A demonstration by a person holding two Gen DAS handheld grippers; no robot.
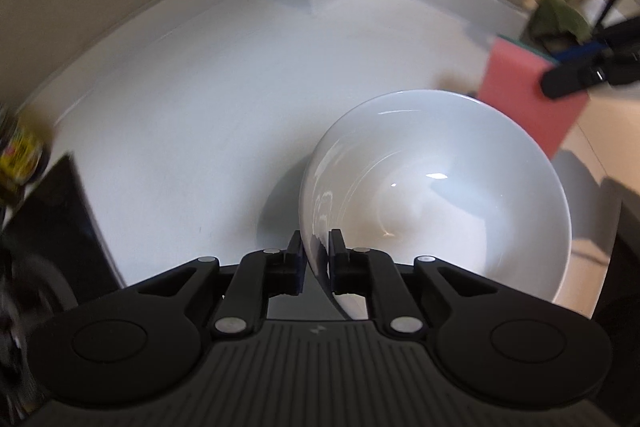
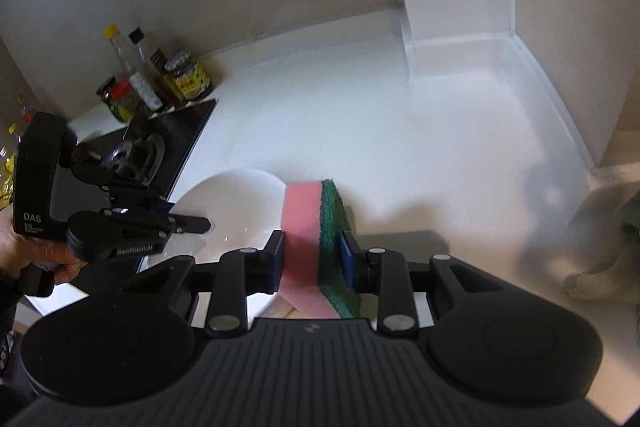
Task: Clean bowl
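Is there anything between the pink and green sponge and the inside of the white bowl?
Nothing visible. The pink and green sponge, held by the right gripper, is beside the white bowl, whose inside is open.

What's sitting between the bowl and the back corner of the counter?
Nothing: in the left wrist view only bare white counter stretches from the bowl to the corner.

"DAS", "GenRobot.AI" on left gripper (image 2: 192, 223)
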